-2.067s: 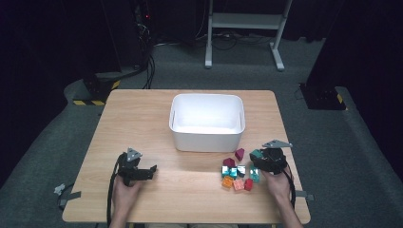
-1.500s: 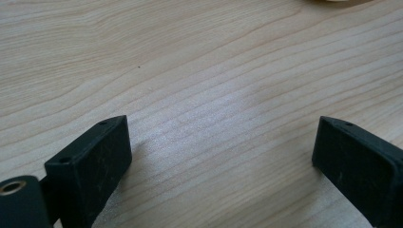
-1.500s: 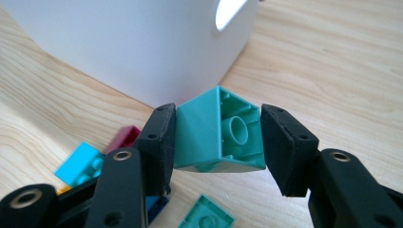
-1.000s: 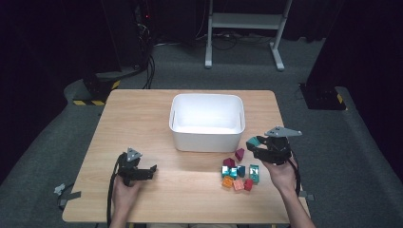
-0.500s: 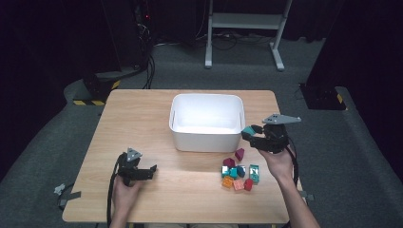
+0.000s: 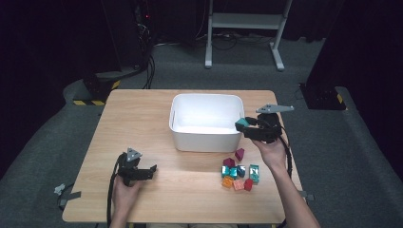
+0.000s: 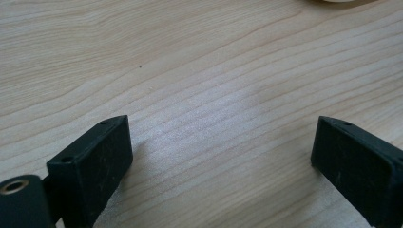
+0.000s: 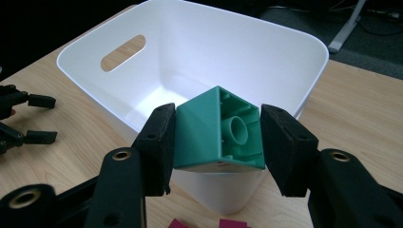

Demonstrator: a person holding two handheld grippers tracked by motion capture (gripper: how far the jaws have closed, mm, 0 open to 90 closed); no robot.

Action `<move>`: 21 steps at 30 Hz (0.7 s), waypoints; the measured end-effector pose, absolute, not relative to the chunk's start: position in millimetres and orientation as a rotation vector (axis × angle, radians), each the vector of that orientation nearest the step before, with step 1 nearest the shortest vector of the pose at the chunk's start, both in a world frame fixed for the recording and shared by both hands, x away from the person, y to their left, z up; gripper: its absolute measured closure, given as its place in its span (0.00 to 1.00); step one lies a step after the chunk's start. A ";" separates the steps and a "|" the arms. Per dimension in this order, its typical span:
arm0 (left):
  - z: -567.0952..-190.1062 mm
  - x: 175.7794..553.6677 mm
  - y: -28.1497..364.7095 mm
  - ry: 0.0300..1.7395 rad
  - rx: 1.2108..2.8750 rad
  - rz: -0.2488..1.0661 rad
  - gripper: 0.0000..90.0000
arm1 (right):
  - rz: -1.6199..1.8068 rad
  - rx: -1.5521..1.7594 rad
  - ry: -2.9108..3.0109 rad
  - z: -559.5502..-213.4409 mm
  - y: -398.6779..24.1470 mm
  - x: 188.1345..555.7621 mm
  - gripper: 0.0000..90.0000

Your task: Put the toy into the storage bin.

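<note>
Green block (image 8: 216, 133) was clamped between the pads of the right gripper (image 6: 244, 126), hollow underside (w/ round stud socket) facing the camera, held above the near right corner of the white bin (image 6: 205, 137). Left gripper (image 6: 148, 170) rested low on the table (image 6: 142, 114), jaws spread wide, nothing between them. Remaining blocks (image 6: 239, 170) lay clustered near the bin's right front.
</note>
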State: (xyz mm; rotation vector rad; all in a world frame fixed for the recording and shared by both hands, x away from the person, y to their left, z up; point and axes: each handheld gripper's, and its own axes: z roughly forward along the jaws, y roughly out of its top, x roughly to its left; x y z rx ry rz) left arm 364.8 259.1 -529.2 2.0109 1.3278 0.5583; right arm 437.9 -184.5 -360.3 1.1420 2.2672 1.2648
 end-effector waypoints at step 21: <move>-529.2 364.7 259.2 1.329 2.010 0.558 0.08 | 1.178 1.135 2.314 -365.0 -145.1 469.0 0.54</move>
